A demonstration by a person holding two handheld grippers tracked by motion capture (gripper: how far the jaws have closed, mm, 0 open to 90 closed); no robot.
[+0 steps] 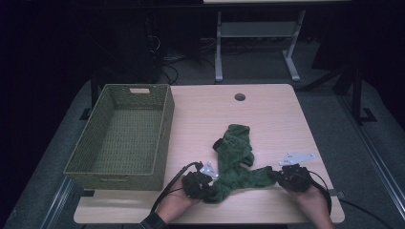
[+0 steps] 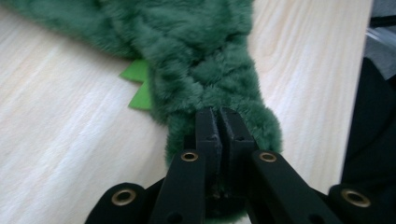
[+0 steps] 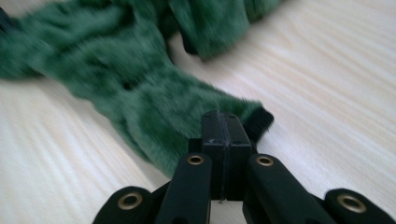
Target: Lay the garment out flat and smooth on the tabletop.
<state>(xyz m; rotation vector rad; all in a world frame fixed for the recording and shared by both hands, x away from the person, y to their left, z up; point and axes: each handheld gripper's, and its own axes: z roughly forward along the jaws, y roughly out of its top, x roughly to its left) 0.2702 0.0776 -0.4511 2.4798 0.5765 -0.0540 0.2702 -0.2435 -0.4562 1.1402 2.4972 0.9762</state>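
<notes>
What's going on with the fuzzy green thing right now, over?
Left gripper shut on fuzzy green garment, near end. Right gripper shut on its other end. Garment flat on table, basket apart on the left. Nothing in the way.

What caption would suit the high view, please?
Both grippers pinch a green plush garment beside a basket.

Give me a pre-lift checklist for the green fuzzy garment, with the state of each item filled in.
1. Left gripper jaws shut on the green garment: ok.
2. Right gripper jaws shut on another end of it: ok.
3. Both ends held apart, cloth between them: ok.
4. Woven basket open to receive: ok.
5. Far part of the garment free of snags: cannot tell.
</notes>
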